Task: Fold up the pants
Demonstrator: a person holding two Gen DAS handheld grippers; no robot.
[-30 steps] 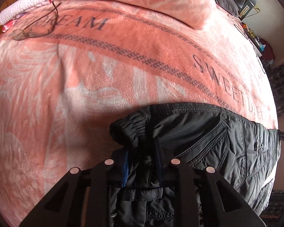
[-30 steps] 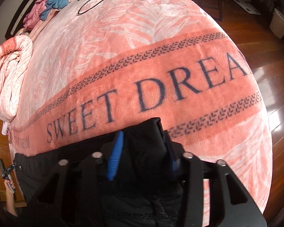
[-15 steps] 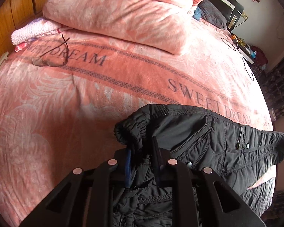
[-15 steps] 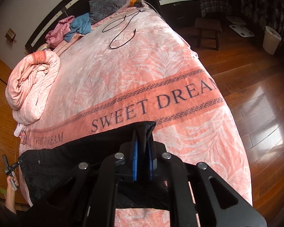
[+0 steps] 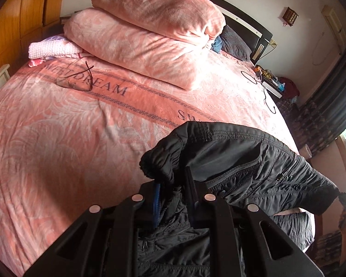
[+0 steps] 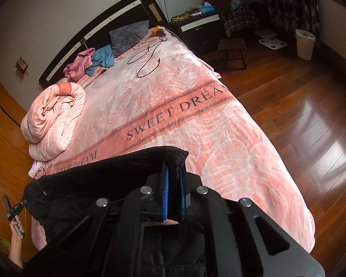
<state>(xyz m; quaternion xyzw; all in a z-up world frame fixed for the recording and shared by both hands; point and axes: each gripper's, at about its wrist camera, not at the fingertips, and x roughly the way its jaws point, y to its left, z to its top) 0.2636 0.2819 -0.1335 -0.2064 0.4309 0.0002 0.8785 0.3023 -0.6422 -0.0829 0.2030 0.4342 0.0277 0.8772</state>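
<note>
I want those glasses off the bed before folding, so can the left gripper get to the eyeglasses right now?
Probably not yet. The left gripper is shut on the black pants, so its jaws are occupied. The path itself looks free: only bare pink blanket lies between it and the eyeglasses.

pants (image 5: 253, 161): black quilted matt cloth | blanket (image 5: 57, 150): pink fleecy plush | floor (image 6: 311, 106): glossy wood

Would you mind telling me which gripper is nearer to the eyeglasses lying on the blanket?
Left. The left gripper, shut on the black pants, faces the eyeglasses across open blanket. The right gripper holds the pants' opposite end, farther away.
</note>
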